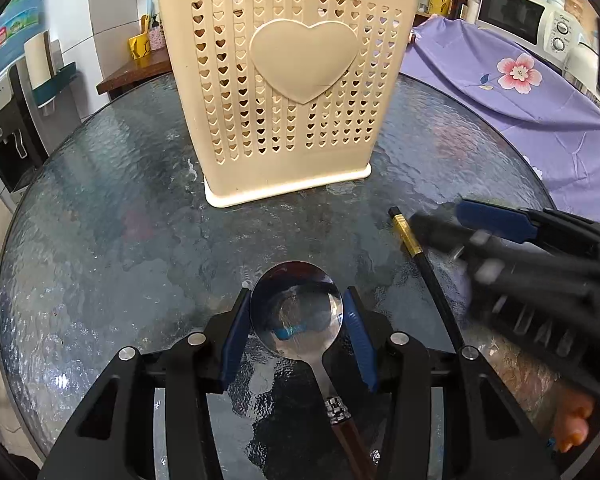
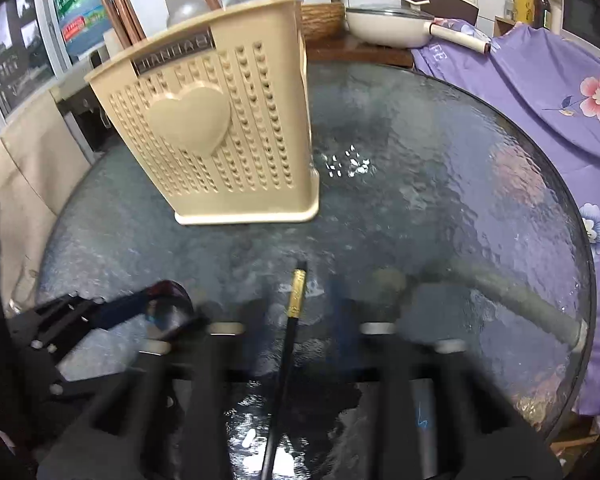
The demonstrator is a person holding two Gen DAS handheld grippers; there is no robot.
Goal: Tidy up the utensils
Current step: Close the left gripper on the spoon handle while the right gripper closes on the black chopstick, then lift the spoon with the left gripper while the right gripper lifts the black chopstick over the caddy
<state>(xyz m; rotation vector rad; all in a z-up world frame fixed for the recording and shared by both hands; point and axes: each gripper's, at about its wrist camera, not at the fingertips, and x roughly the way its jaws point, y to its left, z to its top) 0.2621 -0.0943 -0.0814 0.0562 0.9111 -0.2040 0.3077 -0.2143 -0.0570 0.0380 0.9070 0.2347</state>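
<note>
A cream perforated utensil holder (image 1: 288, 80) with a heart on its front stands at the back of the round glass table (image 1: 112, 220); it also shows in the right wrist view (image 2: 220, 128), with brown handles sticking out of it. A steel spoon (image 1: 298, 312) with a brown handle lies between the blue pads (image 1: 234, 336) of my left gripper (image 1: 296, 332), which stands open around the bowl. My right gripper (image 2: 300, 308) is open and blurred, straddling a black chopstick (image 2: 286, 352) with a gold band; the chopstick also shows in the left wrist view (image 1: 424, 264).
A purple flowered cloth (image 1: 520, 92) covers something to the right of the table. A microwave (image 1: 520, 16) stands behind it. A white pan (image 2: 388, 28) and a woven basket (image 2: 324, 20) sit on a wooden counter behind the table.
</note>
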